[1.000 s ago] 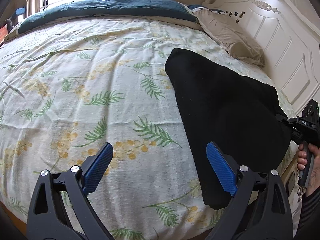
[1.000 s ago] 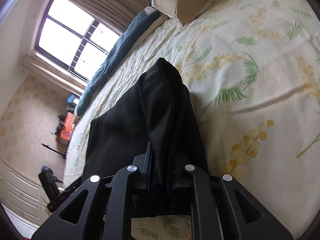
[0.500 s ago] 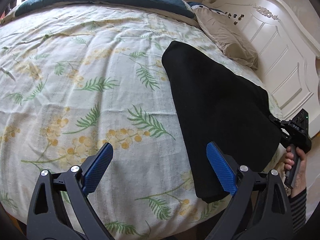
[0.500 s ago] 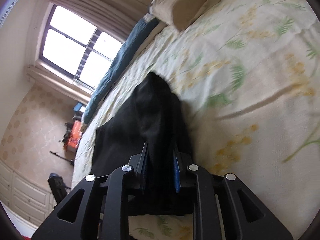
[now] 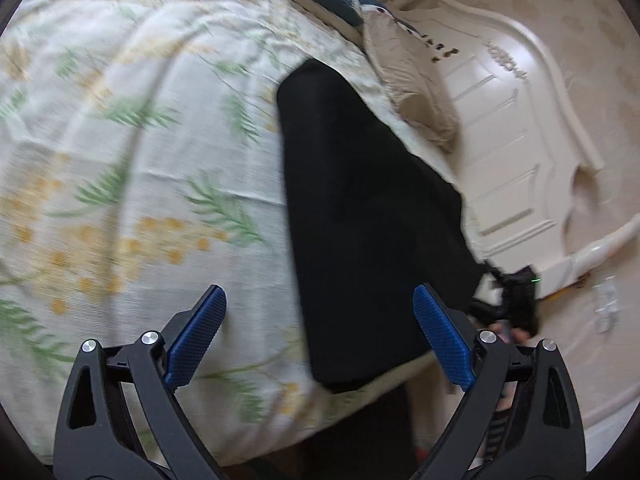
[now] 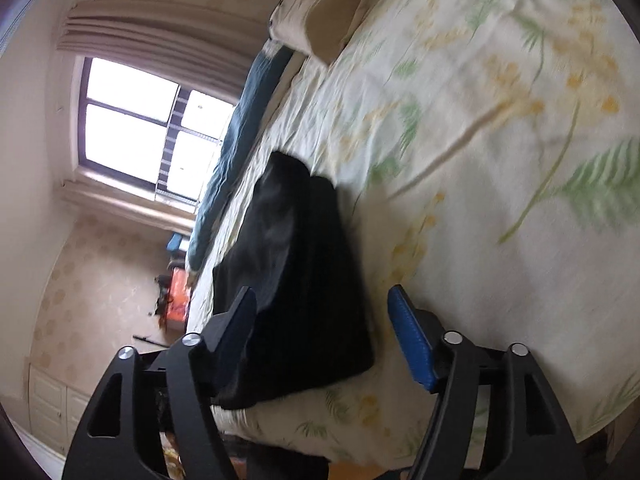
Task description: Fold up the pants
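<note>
The black pants (image 5: pixel 360 216) lie folded in a long strip on the floral bedspread (image 5: pixel 120 160), near the bed's edge. My left gripper (image 5: pixel 320 328) is open and empty, hovering above the near end of the pants. The right gripper shows in the left wrist view (image 5: pixel 512 300) at the pants' right corner, blurred. In the right wrist view the pants (image 6: pixel 304 280) lie on the bedspread (image 6: pixel 500 160) and my right gripper (image 6: pixel 324 320) is open, its jaws standing wide on either side of the near edge of the cloth.
A beige pillow (image 5: pixel 416 100) and a white headboard (image 5: pixel 520 140) are beyond the pants. A blue blanket (image 6: pixel 236 148) lies along the far side of the bed below a window (image 6: pixel 152 136). The bed edge drops to the floor just below both grippers.
My right gripper was shut on the pants' edge and has opened, letting the cloth go. Both views have swung and pulled back toward the bed's edge; the left gripper stayed open.
</note>
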Demonstrator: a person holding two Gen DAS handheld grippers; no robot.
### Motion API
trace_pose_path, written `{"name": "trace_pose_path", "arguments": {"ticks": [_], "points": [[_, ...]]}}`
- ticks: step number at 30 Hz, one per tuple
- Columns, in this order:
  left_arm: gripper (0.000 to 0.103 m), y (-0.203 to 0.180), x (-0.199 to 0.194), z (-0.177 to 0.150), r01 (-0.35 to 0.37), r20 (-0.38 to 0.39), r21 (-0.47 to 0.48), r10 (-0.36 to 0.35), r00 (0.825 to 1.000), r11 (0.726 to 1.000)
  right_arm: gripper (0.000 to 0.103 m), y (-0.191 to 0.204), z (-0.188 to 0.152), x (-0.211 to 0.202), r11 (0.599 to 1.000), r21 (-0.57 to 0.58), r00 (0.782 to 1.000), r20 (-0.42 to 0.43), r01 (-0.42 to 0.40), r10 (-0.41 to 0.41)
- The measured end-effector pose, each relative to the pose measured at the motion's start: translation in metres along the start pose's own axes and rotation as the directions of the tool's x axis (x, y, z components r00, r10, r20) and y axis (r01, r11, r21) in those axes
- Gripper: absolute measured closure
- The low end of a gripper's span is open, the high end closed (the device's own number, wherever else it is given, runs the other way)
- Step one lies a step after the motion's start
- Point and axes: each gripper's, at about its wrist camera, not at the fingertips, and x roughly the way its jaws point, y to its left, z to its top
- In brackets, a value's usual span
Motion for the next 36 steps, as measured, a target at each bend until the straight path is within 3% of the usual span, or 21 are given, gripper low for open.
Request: {"name": "trace_pose_path", "arguments": {"ticks": [5,9,10,11,12,14,16,20,25,36], "points": [[0.009,-0.005,0.025,0.0,0.115,-0.067,-0.044,-0.118,0.991,0.992,0.031,0.009,-0.005,0.012,0.999,-0.031,0.999,-0.037,-0.029,0.028],[0.009,-0.016,0.041,0.001,0.128,-0.07,-0.02,-0.129,0.989,0.992,0.027,0.018,0.0,0.027,0.995,-0.097,0.998,-0.071,-0.006,-0.001],[0.013,-0.018,0.043,0.0,0.119,-0.072,-0.012,-0.12,0.99,0.993,0.027,0.019,0.0,0.029,0.994,-0.106,0.997,-0.073,-0.002,-0.006],[0.029,-0.022,0.047,0.0,0.092,-0.075,0.003,-0.091,0.993,0.996,0.027,0.02,0.002,0.033,0.993,-0.117,0.997,-0.075,0.004,-0.013],[0.035,-0.024,0.05,-0.001,0.065,-0.084,0.017,-0.063,0.994,0.998,0.027,0.023,0.001,0.035,0.991,-0.132,0.997,-0.076,0.012,-0.022],[0.053,-0.028,0.053,-0.002,0.033,-0.089,0.049,-0.029,0.996,0.998,0.034,0.028,-0.001,0.039,0.984,-0.172,0.995,-0.072,0.049,-0.062],[0.061,-0.029,0.051,-0.002,0.038,-0.082,0.059,-0.033,0.996,0.998,0.045,0.029,-0.002,0.041,0.981,-0.186,0.995,-0.068,0.063,-0.077],[0.07,-0.038,0.046,-0.001,0.002,-0.059,0.101,0.004,0.998,0.995,0.053,0.026,-0.004,0.038,0.983,-0.177,0.997,-0.053,0.044,-0.054],[0.073,-0.043,0.043,0.003,-0.034,-0.034,0.125,0.038,0.999,0.992,0.058,0.034,-0.006,0.037,0.98,-0.192,0.998,-0.034,0.048,-0.055],[0.075,-0.025,0.017,0.004,-0.067,0.02,0.116,0.065,0.998,0.991,0.059,0.053,-0.01,0.058,0.979,-0.203,0.998,-0.055,0.018,-0.03]]}}
